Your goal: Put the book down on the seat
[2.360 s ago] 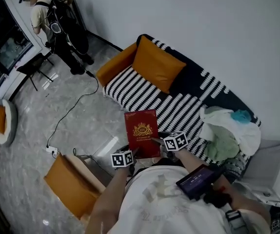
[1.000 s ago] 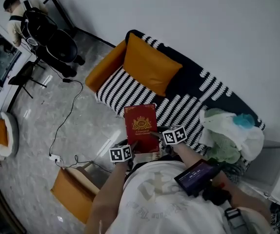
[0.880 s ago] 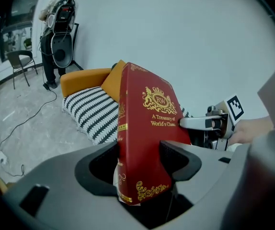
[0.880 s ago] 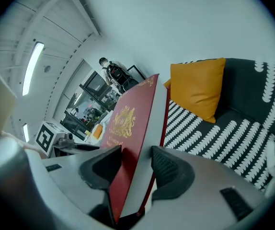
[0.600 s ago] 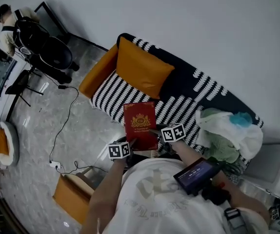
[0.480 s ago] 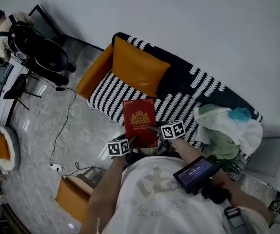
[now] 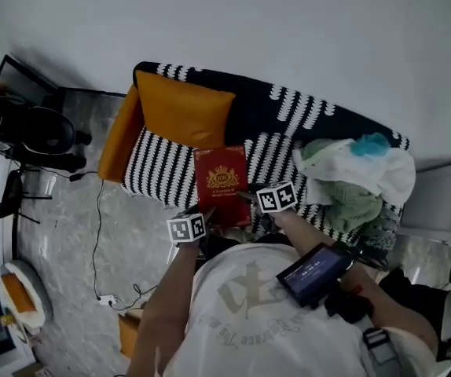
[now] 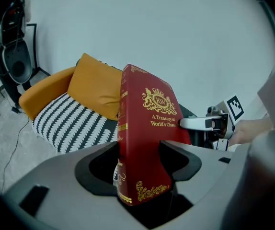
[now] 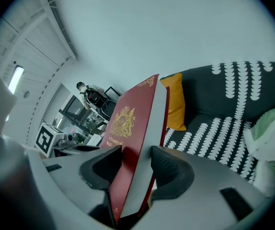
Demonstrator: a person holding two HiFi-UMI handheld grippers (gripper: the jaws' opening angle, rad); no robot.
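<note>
Dim, even light; fisheye-warped edges

This is a home-style living room. Straight ahead of the left tool [image 7: 212,216] and the right tool [image 7: 246,197], a sofa [image 7: 163,171] in a black-and-white pattern stands against a plain white wall [image 7: 249,22], with an orange cushion [image 7: 185,116] on it. Beyond the right tool, a heap of clothes [image 7: 351,175] lies on the sofa. Left of the left tool, a cable [image 7: 98,234] trails across a glossy, marble-look floor [image 7: 60,226].

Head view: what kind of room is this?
Probably a living room, maybe staged: a black-and-white patterned sofa with an orange cushion, a heap of laundry on it, and a polished tile floor.
</note>
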